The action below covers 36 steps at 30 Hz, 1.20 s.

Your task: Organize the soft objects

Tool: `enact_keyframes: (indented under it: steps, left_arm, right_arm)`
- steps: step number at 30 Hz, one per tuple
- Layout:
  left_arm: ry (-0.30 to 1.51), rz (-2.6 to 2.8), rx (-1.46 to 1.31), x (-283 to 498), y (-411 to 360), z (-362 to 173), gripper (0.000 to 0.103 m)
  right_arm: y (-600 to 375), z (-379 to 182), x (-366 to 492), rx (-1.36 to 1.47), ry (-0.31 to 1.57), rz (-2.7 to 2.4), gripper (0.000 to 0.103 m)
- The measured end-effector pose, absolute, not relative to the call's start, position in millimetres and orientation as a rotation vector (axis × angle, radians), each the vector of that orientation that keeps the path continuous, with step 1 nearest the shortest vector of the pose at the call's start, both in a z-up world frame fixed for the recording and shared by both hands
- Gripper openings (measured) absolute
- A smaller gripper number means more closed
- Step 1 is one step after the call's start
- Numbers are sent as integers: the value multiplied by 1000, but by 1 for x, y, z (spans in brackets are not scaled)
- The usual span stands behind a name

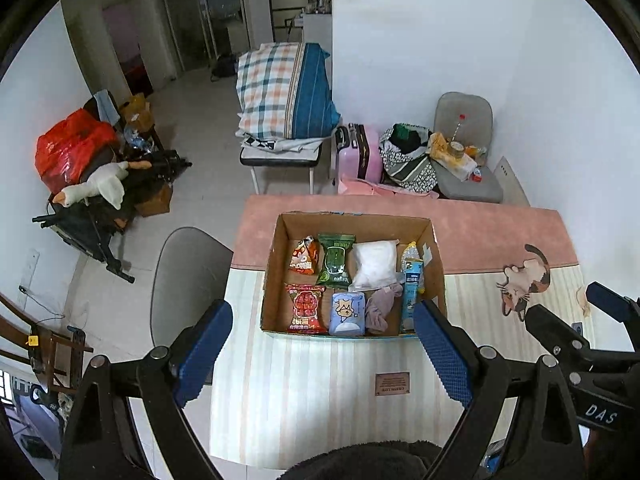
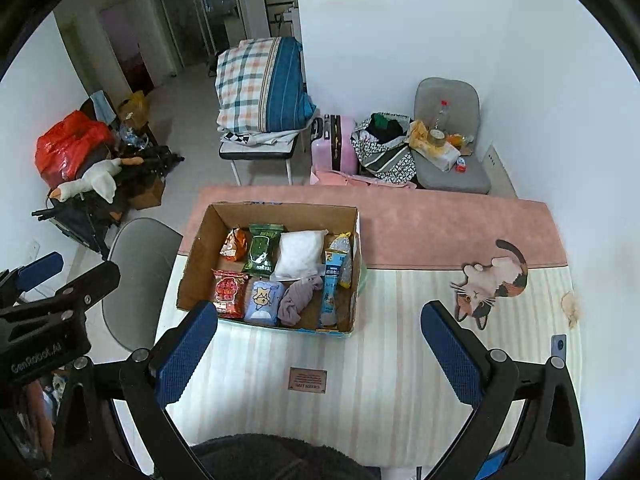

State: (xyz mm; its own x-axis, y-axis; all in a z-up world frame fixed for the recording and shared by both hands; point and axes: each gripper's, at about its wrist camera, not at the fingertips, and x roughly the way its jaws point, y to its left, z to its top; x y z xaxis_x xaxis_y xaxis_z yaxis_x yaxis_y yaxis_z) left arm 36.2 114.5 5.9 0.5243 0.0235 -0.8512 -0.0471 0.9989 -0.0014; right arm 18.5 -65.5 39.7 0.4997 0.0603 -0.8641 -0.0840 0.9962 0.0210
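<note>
At the far left of the room, a white goose plush [image 1: 105, 186] lies on a heap of dark gear beside a red plastic bag [image 1: 68, 148], and a grey chair [image 2: 138, 276] stands just off the left edge of the surface [image 2: 384, 392], which is covered by a striped and pink cloth. The left claw [image 1: 322, 350] hangs above the near part of that cloth, spread wide with nothing between its blue pads. Just beyond it sits the open cardboard box [image 1: 276, 268], which holds the soft things in two rows. From the left, the far row has an orange snack bag [image 1: 303, 255], a green packet [image 1: 335, 266] and a white pouch [image 1: 374, 262]; the near row has a red packet [image 1: 304, 308], a light blue tissue pack [image 1: 347, 314], a crumpled mauve cloth [image 1: 380, 308] and a tall blue packet [image 1: 411, 296] against the right wall. The right claw [image 2: 320, 346] is likewise gaping and empty, hovering to the right of the left one and short of the box. Further right, a calico cat [image 2: 492, 280] is printed on the cloth, well apart from the box.
</note>
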Motion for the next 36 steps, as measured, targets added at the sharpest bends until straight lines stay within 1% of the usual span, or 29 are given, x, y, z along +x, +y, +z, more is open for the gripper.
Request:
enact_keyframes:
  steps: [8,14,16,36]
  left_arm:
    - [1004,59,-26,27,118,12,93]
    - [987,83,-36,26,120,12,93]
    - [982,91,-45,25,123,11,103]
    - [974,93,-44,25,123,15,103]
  right_arm:
    - [-68,59,7,-27,1013,79,103]
    - [-68,64,5,-19,1008,88,103]
    - [-68,63,6,-17,1014,86,103]
    - [-65,64,11,-57,994,28,103]
